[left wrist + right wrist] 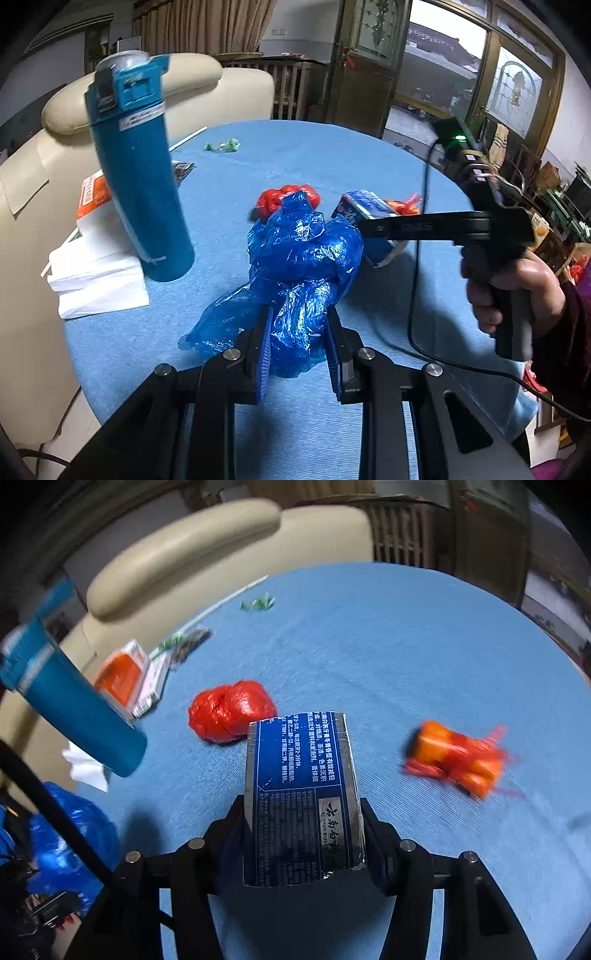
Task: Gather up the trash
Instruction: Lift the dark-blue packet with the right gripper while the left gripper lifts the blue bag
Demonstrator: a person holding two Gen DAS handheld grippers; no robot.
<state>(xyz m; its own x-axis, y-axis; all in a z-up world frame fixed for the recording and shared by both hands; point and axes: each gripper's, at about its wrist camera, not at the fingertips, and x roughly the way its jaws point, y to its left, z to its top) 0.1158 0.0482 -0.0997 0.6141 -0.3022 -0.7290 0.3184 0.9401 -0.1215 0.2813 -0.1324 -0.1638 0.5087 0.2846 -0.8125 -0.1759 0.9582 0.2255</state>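
Note:
My left gripper [300, 345] is shut on a crumpled blue plastic bag [301, 258] that lies on the blue tablecloth [332, 162]. My right gripper [303, 834] is shut on a dark blue cardboard box [301, 794] with white print, held above the table; the box also shows in the left wrist view [365, 210] just right of the bag. A red crumpled plastic ball [231, 710] lies beyond the box, and it shows behind the bag [284, 199]. An orange and red wrapper [458, 760] lies to the right. A small green wrapper [257, 602] lies far back.
A tall teal bottle [138, 173] stands left of the bag on white napkins [98, 273]. An orange and white packet [123, 675], a dark wrapper [190, 642] and a white straw [221, 603] lie at the left. A cream chair [199, 74] stands behind the table.

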